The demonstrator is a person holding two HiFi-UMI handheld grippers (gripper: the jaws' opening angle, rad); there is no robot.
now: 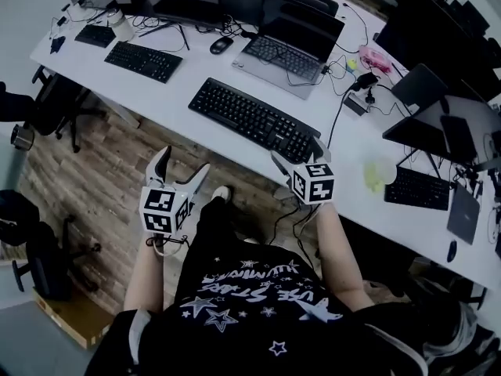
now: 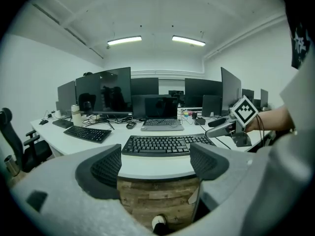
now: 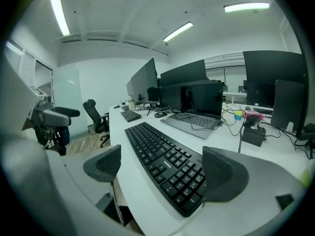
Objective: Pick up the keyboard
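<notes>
A black keyboard [image 1: 254, 120] lies slantwise near the front edge of the white desk [image 1: 344, 163]. My right gripper [image 1: 299, 155] hovers open at the keyboard's right end, and the keyboard [image 3: 165, 159] runs between and beyond its jaws without touching the pads. My left gripper [image 1: 184, 165] is open and empty, below the desk edge and over the wooden floor, short of the keyboard [image 2: 165, 144]. In the left gripper view the right gripper [image 2: 224, 127] shows at the keyboard's right end.
Behind the keyboard stand an open laptop [image 1: 286, 45], a mouse [image 1: 221, 45], a second black keyboard [image 1: 143, 59] and monitors. Cables and a black adapter [image 1: 356, 100] lie at the right. Another keyboard [image 1: 417, 188] sits far right. An office chair [image 1: 47, 104] stands at the left.
</notes>
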